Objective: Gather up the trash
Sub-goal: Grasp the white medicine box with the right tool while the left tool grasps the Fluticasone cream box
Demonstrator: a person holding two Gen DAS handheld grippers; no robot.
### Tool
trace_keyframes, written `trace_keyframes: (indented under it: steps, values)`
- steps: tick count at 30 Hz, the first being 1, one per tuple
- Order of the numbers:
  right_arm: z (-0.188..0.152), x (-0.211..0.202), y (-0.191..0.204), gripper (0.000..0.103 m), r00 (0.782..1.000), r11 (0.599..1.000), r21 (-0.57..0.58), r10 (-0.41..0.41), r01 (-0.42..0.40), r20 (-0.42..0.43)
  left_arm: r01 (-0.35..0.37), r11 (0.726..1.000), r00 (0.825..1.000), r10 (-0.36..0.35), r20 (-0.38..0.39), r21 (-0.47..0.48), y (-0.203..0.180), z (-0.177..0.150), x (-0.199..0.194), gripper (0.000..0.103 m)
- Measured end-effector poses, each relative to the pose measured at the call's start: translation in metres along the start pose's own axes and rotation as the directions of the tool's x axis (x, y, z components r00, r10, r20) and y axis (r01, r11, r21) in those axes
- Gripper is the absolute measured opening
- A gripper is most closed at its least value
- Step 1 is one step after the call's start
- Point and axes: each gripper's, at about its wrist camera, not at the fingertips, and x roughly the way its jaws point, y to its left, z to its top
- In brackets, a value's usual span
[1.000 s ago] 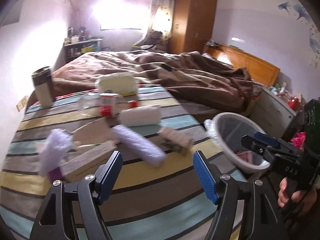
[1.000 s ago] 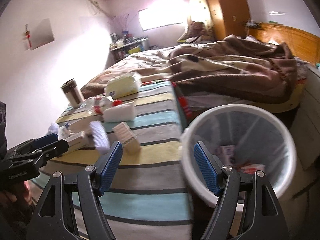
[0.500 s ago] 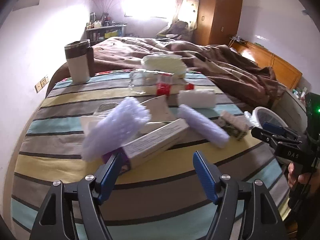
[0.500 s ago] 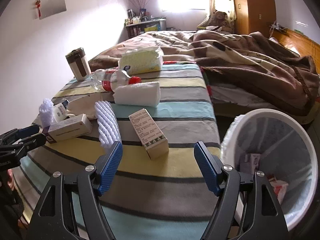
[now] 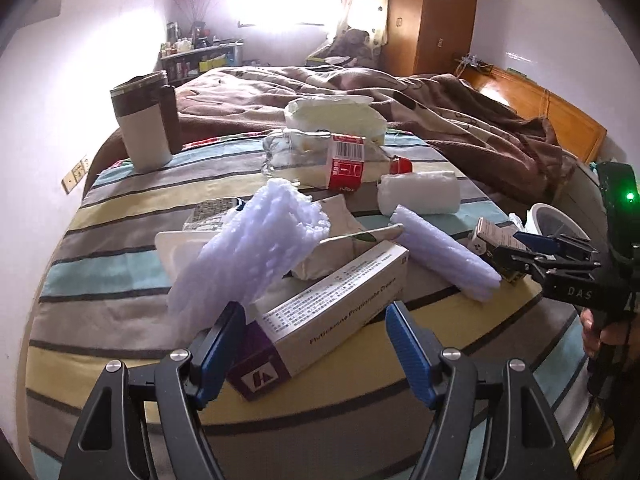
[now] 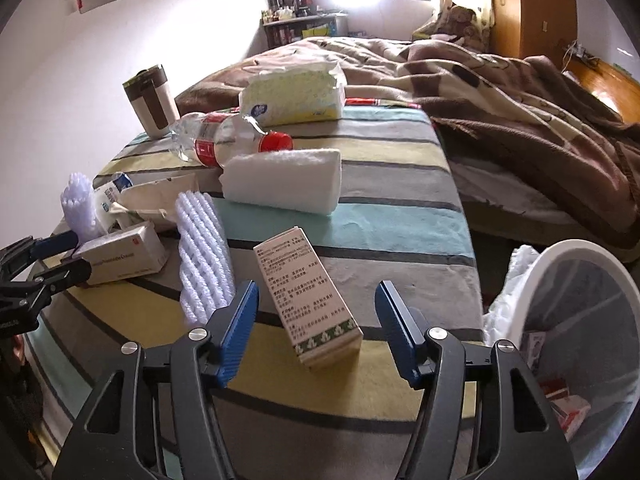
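Note:
Trash lies on a striped cloth [image 5: 120, 312]. My left gripper [image 5: 314, 344] is open, its fingers on either side of a white and purple medicine box [image 5: 320, 320], not closed on it. A purple foam net [image 5: 256, 248] lies just left of that box and another [image 5: 444, 256] to its right. My right gripper [image 6: 316, 328] is open around a small cream medicine box [image 6: 308, 296], also seen in the left wrist view [image 5: 490, 238]. The white trash bin [image 6: 580, 280] stands at the right and holds a few boxes.
Farther back lie a white foam roll [image 6: 284, 186], a plastic bottle with red cap [image 6: 224, 140], a tissue pack [image 6: 296, 94] and a brown and white tumbler [image 6: 152, 100]. A torn paper bag [image 5: 340, 240] sits mid-cloth. A bed with a brown blanket [image 6: 500, 80] lies behind.
Both grippers moved forward and lower toward the cloth. The left now brackets the white and purple box, the right brackets the cream box. Nothing was taken hold of.

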Motion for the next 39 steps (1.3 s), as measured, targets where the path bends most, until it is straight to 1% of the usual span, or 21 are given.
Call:
trace_keyframes:
  steps: [3, 8, 10, 14, 17, 21, 23, 26, 27, 30, 35, 38, 39]
  values:
    - [0.000, 0.004, 0.001, 0.057, 1.000, 1.000, -0.005, 0.013, -0.013, -0.015, -0.005, 1.000, 1.000, 0.005, -0.021, 0.015, 0.002, 0.003, 0.009, 0.073]
    - [0.000, 0.011, 0.005, 0.041, 0.998, 0.999, -0.022, 0.033, -0.034, -0.044, 0.014, 0.999, 0.998, -0.011, -0.063, 0.053, -0.006, 0.001, 0.019, 0.073]
    - [0.001, 0.012, 0.004, 0.038, 0.998, 0.999, -0.020, 0.040, -0.041, -0.048, 0.021, 0.998, 0.997, -0.016, -0.074, 0.062, -0.010, -0.001, 0.021, 0.073]
    - [-0.001, 0.009, 0.005, 0.036, 0.997, 0.998, -0.021, 0.055, -0.056, -0.050, 0.043, 0.994, 0.995, -0.033, -0.098, 0.096, -0.023, -0.007, 0.020, 0.073]
    - [-0.005, 0.005, 0.004, 0.036, 0.997, 0.998, -0.022, 0.059, -0.060, -0.053, 0.084, 0.989, 0.991, -0.070, -0.119, 0.119, -0.037, -0.014, 0.018, 0.073]
    - [-0.008, 0.002, 0.000, 0.036, 0.997, 0.998, -0.008, 0.054, -0.055, -0.052, 0.092, 0.984, 0.989, -0.072, -0.132, 0.154, -0.052, -0.019, 0.017, 0.073]
    - [-0.011, 0.000, -0.003, 0.036, 0.998, 0.999, 0.005, 0.050, -0.049, -0.048, 0.114, 0.983, 0.986, -0.095, -0.135, 0.142, -0.053, -0.017, 0.018, 0.073]
    - [-0.012, -0.002, -0.004, 0.036, 0.998, 0.999, 0.014, 0.038, -0.037, -0.043, 0.072, 0.994, 0.990, -0.061, -0.127, 0.086, -0.046, -0.011, 0.025, 0.072]
    - [-0.012, -0.003, -0.005, 0.036, 0.999, 0.999, 0.016, 0.036, -0.036, -0.041, 0.070, 0.996, 0.990, -0.062, -0.124, 0.062, -0.043, -0.008, 0.027, 0.068]
    - [-0.012, -0.003, -0.005, 0.036, 0.999, 0.999, 0.020, 0.030, -0.029, -0.037, 0.052, 0.998, 0.991, -0.048, -0.124, 0.022, -0.038, -0.003, 0.034, 0.062]
    - [-0.012, -0.003, -0.007, 0.036, 0.999, 0.999, 0.033, 0.026, -0.025, -0.026, 0.033, 0.999, 0.989, -0.029, -0.142, 0.032, -0.041, -0.002, 0.041, 0.055]
    - [-0.013, -0.004, -0.007, 0.036, 0.999, 0.999, 0.034, 0.025, -0.024, -0.024, 0.004, 0.999, 0.990, 0.001, -0.144, 0.034, -0.042, -0.002, 0.041, 0.047]
    - [-0.013, -0.004, -0.007, 0.036, 0.999, 0.999, 0.034, 0.025, -0.025, -0.021, 0.002, 1.000, 0.990, 0.001, -0.143, 0.027, -0.042, -0.002, 0.041, 0.042]
